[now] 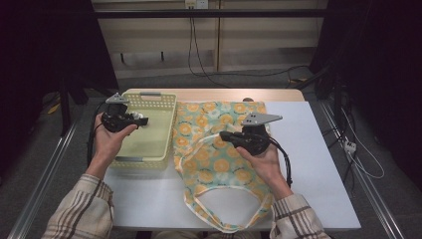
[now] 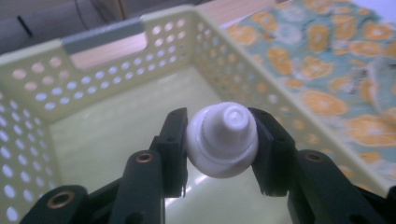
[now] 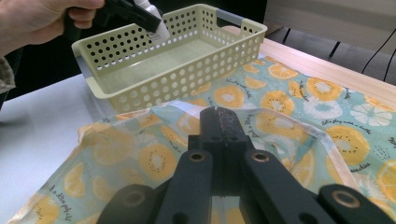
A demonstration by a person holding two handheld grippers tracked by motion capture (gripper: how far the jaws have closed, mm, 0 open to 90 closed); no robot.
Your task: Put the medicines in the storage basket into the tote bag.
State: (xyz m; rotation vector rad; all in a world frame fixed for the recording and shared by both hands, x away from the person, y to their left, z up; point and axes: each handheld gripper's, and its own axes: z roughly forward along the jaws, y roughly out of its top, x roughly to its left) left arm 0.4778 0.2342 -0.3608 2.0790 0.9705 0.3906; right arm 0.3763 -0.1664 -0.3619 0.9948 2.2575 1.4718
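My left gripper (image 1: 141, 120) hangs over the pale yellow perforated basket (image 1: 149, 96), shut on a small white capped bottle (image 2: 222, 140) whose cap end points away from the camera. In the right gripper view the white bottle (image 3: 161, 29) hangs just above the basket's near rim (image 3: 154, 84). An orange-and-teal fruit-print cloth bag (image 1: 209, 167) lies flat on the table beside the basket. My right gripper (image 1: 225, 134) is low over the bag's middle, jaws pressed together at the bag's white-trimmed opening edge (image 3: 299, 126), which rises toward the tips (image 3: 219, 116).
The basket's floor (image 2: 121, 126) is bare. White tabletop (image 1: 308, 164) extends to the right of the bag and in front of the basket. The bag's handles (image 1: 226, 224) loop toward the table's front edge. Cables hang behind the table.
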